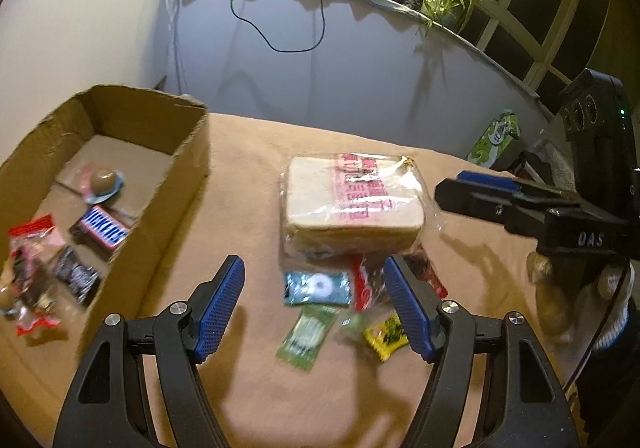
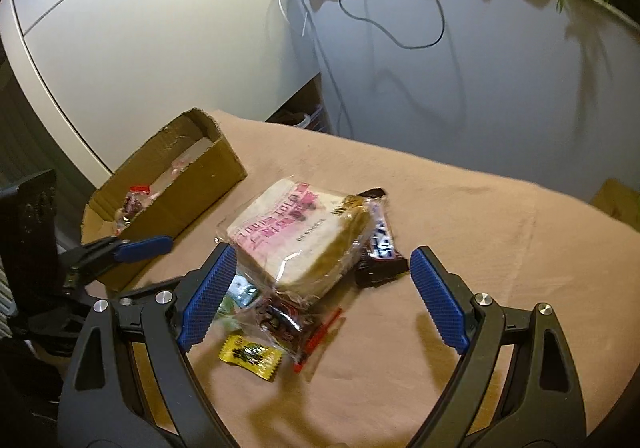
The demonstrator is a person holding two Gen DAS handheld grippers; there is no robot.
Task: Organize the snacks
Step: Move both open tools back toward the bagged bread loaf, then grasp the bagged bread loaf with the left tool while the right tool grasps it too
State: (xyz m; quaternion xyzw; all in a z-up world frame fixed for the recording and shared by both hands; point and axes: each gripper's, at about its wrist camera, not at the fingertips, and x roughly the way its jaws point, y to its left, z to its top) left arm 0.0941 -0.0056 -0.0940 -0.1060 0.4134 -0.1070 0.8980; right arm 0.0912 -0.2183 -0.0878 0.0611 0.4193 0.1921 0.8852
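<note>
Desk (image 1: 256, 152) under a tan cloth carries everything, and an open brown cardboard box (image 1: 192, 168) on its left side already holds several wrapped snacks. Right of the box, a clear-bagged stack of white sliced bread with pink print (image 1: 352, 204) lies on top of a loose pile: a dark chocolate bar in a blue-lettered wrapper (image 2: 380, 244), a teal sachet (image 1: 318, 286), a green candy packet (image 1: 308, 332) and a yellow candy packet (image 2: 250, 356).

Both tools hang spread and empty, the left tool (image 1: 314, 306) over the small packets, the right tool (image 2: 320, 296) straddling the bread.

Judged from this, the bread should go first. Close on its firm sides, not the slack film, and lift straight up so the pile beneath stays put.
</note>
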